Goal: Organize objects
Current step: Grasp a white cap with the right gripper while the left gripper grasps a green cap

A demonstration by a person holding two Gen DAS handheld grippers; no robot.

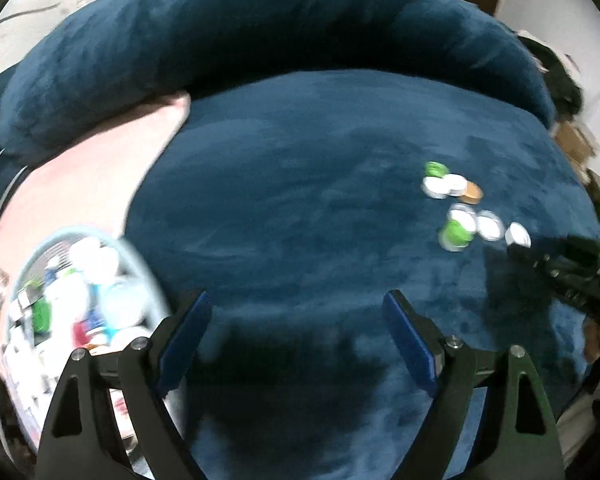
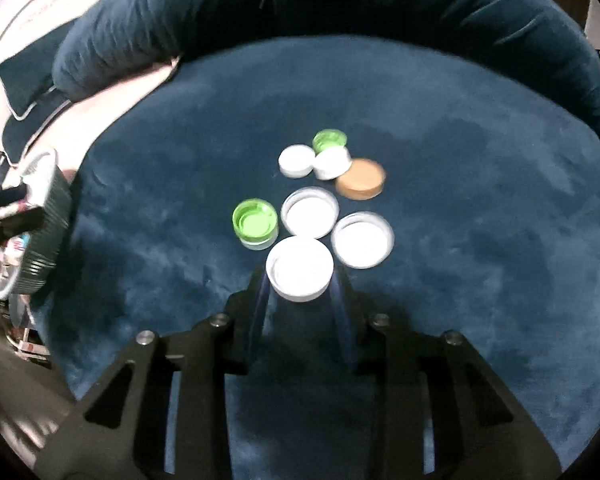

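Blue velvet sofa seat (image 2: 480, 208) carrying a cluster of loose lids. Right gripper (image 2: 300, 276): fingers closed on the sides of a white lid (image 2: 300, 269), the nearest of the cluster. Just beyond it: two upturned white lids (image 2: 310, 212) (image 2: 363, 240), a green lid (image 2: 255, 223) to the left, a tan lid (image 2: 360, 179), two smaller white caps and another green one farther back. Left gripper (image 1: 296, 320): jaws wide apart, holding nothing, over bare cushion, with the lids well off to its right. Light blue basket (image 1: 140, 264) full of assorted items just left of it, resting on a pink cloth (image 1: 100, 172).
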